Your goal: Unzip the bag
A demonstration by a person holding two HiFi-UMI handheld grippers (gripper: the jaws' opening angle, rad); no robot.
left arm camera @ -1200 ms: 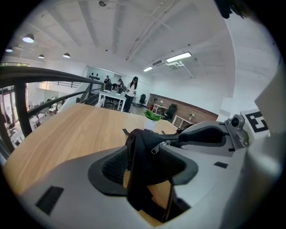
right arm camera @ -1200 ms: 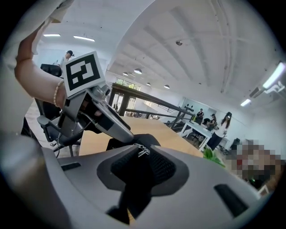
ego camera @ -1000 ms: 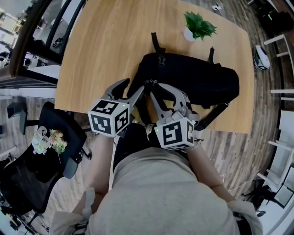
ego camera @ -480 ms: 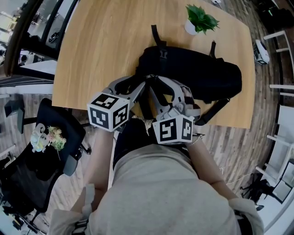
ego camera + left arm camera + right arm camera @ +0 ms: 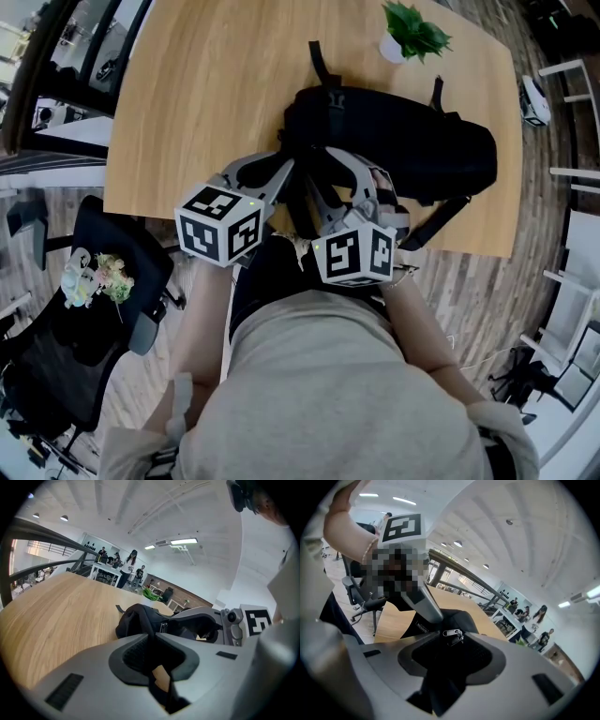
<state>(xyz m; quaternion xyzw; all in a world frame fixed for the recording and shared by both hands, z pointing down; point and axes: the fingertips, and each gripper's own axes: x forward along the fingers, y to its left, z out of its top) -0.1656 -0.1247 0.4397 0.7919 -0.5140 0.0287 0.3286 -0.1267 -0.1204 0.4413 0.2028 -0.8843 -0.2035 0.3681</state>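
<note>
A black backpack (image 5: pixel 403 141) lies across the near half of the wooden table (image 5: pixel 206 94). Both grippers meet at its near-left end. My left gripper (image 5: pixel 289 161) reaches in from the left, its jaws closing to a narrow slit with a fold of the bag's black fabric (image 5: pixel 140 618) pinched between the tips (image 5: pixel 153 633). My right gripper (image 5: pixel 321 161) comes in beside it, its jaws opening. In the right gripper view the metal zipper pulls (image 5: pixel 453 633) lie just beyond the right gripper (image 5: pixel 452 638), untouched by the pads.
A small potted plant (image 5: pixel 411 33) stands at the table's far edge behind the bag. A bag strap (image 5: pixel 441 220) hangs over the near edge. An office chair (image 5: pixel 103 281) sits on the floor at left. People stand at distant tables (image 5: pixel 129 566).
The left jaws have gone from wide apart to nearly together on the bag's end. Both grippers edged forward onto the bag, which sits slightly farther up the view.
</note>
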